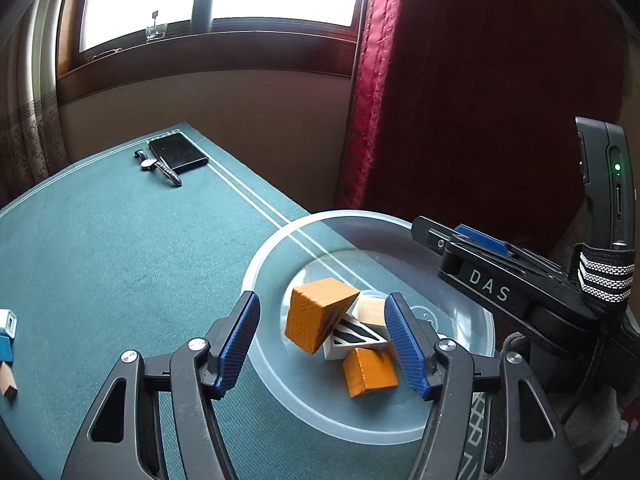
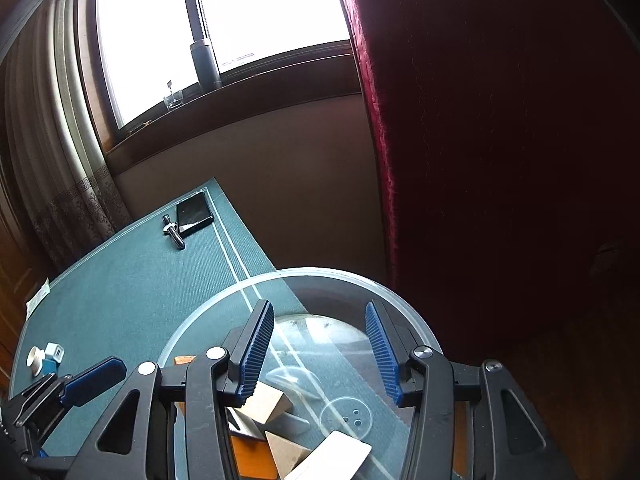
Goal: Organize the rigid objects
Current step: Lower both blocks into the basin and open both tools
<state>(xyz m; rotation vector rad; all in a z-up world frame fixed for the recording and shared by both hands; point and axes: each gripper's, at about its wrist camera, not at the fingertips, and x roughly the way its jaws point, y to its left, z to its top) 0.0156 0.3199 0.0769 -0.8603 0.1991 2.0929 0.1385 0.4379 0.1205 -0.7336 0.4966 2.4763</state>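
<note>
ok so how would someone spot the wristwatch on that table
Start at the green table mat and follow it to the far corner below the window. A flat black case lies there; the wristwatch lies against its near-left edge, with a pale round dial and dark strap.

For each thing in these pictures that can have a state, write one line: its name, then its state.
Left gripper: open, nothing gripped.
Right gripper: open, empty.
Bowl: upright, holding blocks.
Big orange block: tilted, between the left jaws, untouched.
Small orange block: lying in bowl.
Watch: lying on table, beside black case.
</note>
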